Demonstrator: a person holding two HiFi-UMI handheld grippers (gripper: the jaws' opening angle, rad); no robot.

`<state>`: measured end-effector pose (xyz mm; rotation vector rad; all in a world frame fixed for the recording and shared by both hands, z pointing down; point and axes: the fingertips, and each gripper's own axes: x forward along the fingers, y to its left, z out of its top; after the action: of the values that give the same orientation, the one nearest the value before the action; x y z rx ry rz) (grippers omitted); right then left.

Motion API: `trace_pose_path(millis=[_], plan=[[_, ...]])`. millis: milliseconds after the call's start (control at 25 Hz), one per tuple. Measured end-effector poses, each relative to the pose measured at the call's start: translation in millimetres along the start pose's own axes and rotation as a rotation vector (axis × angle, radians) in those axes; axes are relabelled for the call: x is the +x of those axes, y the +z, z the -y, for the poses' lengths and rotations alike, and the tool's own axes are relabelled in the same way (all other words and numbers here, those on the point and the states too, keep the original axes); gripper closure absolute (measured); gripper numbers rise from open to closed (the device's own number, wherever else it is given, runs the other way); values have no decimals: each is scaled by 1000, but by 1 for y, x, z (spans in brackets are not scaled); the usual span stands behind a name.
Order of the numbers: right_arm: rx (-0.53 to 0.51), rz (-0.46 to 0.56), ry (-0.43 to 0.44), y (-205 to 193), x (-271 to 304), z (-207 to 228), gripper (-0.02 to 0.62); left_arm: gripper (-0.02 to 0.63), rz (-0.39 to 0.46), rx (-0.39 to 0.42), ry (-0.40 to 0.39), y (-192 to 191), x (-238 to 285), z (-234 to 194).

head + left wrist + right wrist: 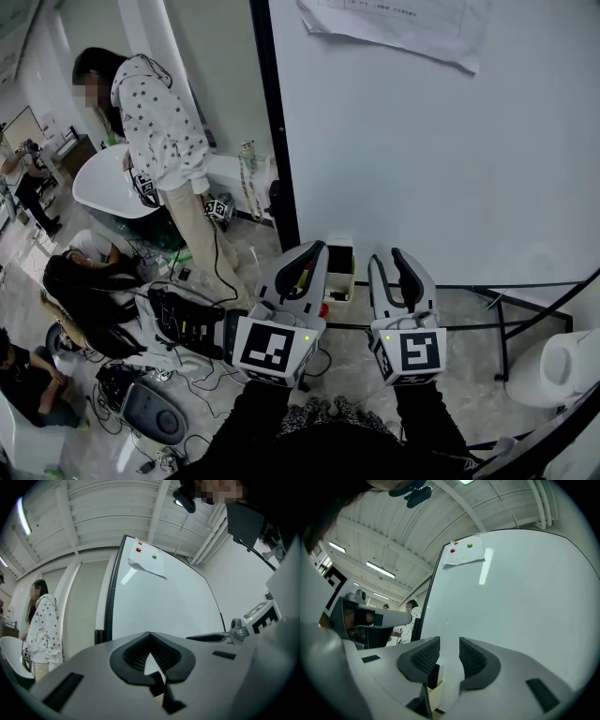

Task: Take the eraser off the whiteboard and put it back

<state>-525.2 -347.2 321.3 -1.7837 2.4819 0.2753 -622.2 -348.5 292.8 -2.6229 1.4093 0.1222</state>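
- The left gripper [316, 249] is pointing toward the left edge of the whiteboard [422, 141]. Its jaws are lying clenched, tip against tip, with nothing caught between them (the left gripper view [150, 633] is showing the dark pads meeting at one point)
- The right gripper [386, 255] is hovering just right of the left one and facing the bare white surface. Its jaws are standing released, with a clear gap between the ribbed pads [426, 656] and only board showing through that gap
- The eraser is not showing clearly enough in any view to place it, and neither gripper is grasping it
- A sheet of paper [394, 23] is hanging at the top of the whiteboard, with a red magnet [138, 550] and a green magnet [154, 556] sitting on it
- A small white box [339, 267] is sitting on the floor beyond the two grippers, near the board's black frame [277, 141]
- A person in a star-print top [159, 131] is standing at the far left beside a round white table [98, 187], and other people [84, 291] are sitting low at the near left among cables
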Motion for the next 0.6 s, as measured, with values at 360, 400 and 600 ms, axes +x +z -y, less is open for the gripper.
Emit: trace_pose_path(millis=[360,400,600], plan=[[-34,28,5,20,-26,17,556,600,0,-1,13,6,-2,29],[-35,28,4,21,-29,19,562,600,-2,0,14,6,-3,32],[-24,32,16,23,-35,31,583,600,-12,8,19,5,0,43]])
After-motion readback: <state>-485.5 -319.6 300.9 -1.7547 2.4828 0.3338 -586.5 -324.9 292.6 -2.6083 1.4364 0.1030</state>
